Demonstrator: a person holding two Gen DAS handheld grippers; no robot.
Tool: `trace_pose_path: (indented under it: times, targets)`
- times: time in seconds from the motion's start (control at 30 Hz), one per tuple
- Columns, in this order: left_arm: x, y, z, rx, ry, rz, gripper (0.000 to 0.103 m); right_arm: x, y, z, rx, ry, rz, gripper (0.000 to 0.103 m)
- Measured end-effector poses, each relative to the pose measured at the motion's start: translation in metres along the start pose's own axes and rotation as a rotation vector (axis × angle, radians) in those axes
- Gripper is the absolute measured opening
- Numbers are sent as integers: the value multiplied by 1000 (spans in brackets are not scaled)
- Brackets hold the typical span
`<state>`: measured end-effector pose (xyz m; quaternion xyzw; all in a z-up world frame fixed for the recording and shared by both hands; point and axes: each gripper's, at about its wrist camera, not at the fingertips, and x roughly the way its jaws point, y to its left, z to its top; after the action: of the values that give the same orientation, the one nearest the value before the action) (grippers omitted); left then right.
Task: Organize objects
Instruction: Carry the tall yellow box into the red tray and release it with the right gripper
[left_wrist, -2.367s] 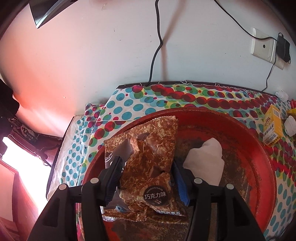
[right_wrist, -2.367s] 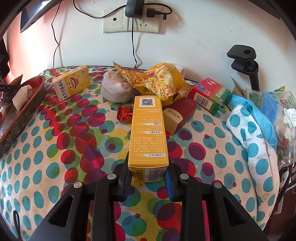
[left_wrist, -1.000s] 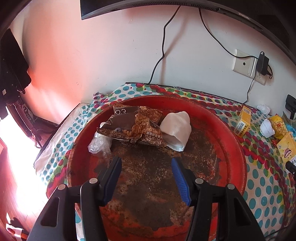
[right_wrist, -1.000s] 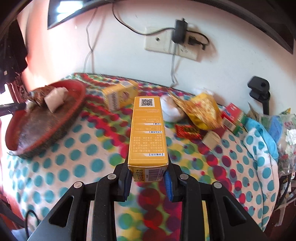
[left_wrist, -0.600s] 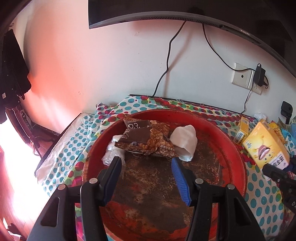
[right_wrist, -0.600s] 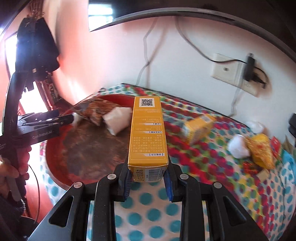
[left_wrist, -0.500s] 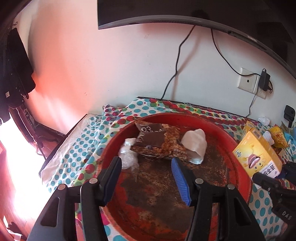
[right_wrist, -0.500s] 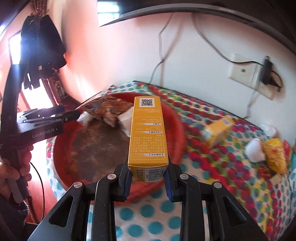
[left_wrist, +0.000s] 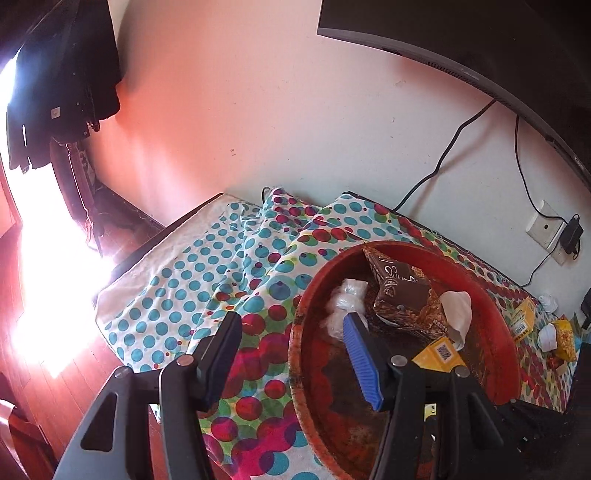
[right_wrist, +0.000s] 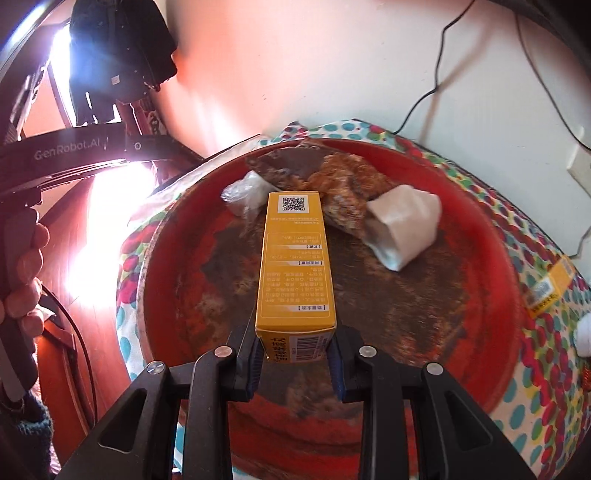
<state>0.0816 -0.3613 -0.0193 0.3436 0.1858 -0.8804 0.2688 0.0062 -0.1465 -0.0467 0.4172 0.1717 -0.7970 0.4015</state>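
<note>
Polka-dot cloth (left_wrist: 236, 266) covers the bench below a white wall strung with cables.

At the right gripper (right_wrist: 295, 354) the jaws are clamped hard on the barcode end of a yellow carton (right_wrist: 295, 258), which juts forward along the fingers, QR code at its far end. Holding it by one short end leaves the long body free to be laid flat, and it hangs over the worn middle of the red tray (right_wrist: 491, 243), apparently the collecting spot. I cannot tell whether it touches the tray floor.

Beyond the carton's tip, against the tray's far side, lie a clear plastic wad (right_wrist: 243, 194), a brown snack bag (right_wrist: 332, 177) and a white folded packet (right_wrist: 406, 225), bunched together so the middle stays bare.

Off to the tray's left, the left gripper (left_wrist: 291, 354) stands wide with nothing between its fingers, one over the cloth and the blue-padded one over the tray rim, seemingly clear of the drop.

More small boxes and packets wait on the cloth to the right.
</note>
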Motion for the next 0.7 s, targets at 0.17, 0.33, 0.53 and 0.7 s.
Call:
trace_pose_path:
  times: [0.17, 0.33, 0.53, 0.7]
  targets:
    - [3, 6, 1, -27, 10, -3, 59, 19, 16, 14, -30, 10, 6, 28]
    - [6, 8, 0, -28, 17, 2, 59, 34, 23, 27, -39, 14, -1, 28]
    - [10, 6, -1, -19, 25, 2, 59, 50, 25, 39, -33, 22, -13, 28]
    - [12, 6, -2, -14, 30, 5, 59, 55, 31, 40, -34, 30, -15, 28]
